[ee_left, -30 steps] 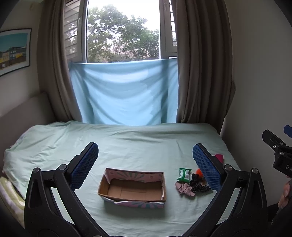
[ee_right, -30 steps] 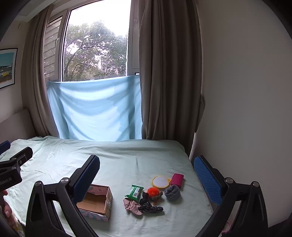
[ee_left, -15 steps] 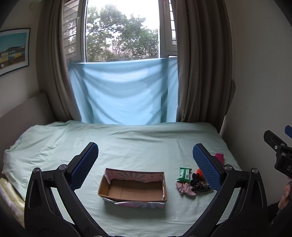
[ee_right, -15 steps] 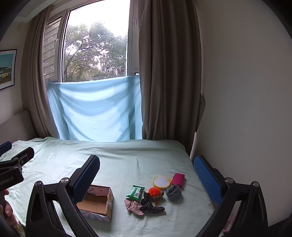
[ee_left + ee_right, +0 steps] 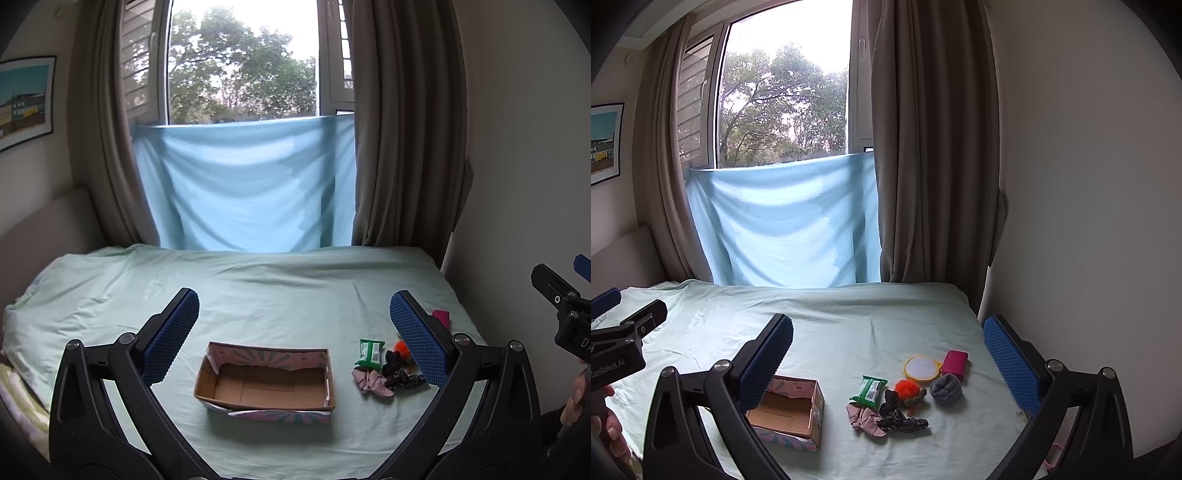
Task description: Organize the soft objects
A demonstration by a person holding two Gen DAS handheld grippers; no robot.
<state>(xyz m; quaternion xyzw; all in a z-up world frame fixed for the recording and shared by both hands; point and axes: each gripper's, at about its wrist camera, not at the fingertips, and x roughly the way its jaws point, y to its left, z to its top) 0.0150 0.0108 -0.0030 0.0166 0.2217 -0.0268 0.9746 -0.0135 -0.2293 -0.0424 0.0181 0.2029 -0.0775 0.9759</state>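
The left hand-held gripper (image 5: 293,334) is hovering above the bed (image 5: 258,291) with its 2 blue fingers (image 5: 170,334) spread wide and nothing between them. Below it, an open cardboard box (image 5: 266,382) is sitting on the green sheet, toward the near side, with nothing showing inside it.

Just right of the box, a cluster of soft things is lying on the sheet: a pink cloth (image 5: 865,419) nearest, touching a black scrunchie (image 5: 905,421), with a green packet (image 5: 868,390) just behind the cloth. Further right, an orange pom-pom (image 5: 907,387) is resting beside a grey sock ball (image 5: 945,388). Behind these, a round yellow-rimmed pad (image 5: 921,367) is lying next to a magenta pouch (image 5: 955,362), close to the bed's right edge.

The right hand-held gripper (image 5: 886,363) is also hanging over the bed, jaws wide apart, gripping nothing, with the cluster showing between its fingers.
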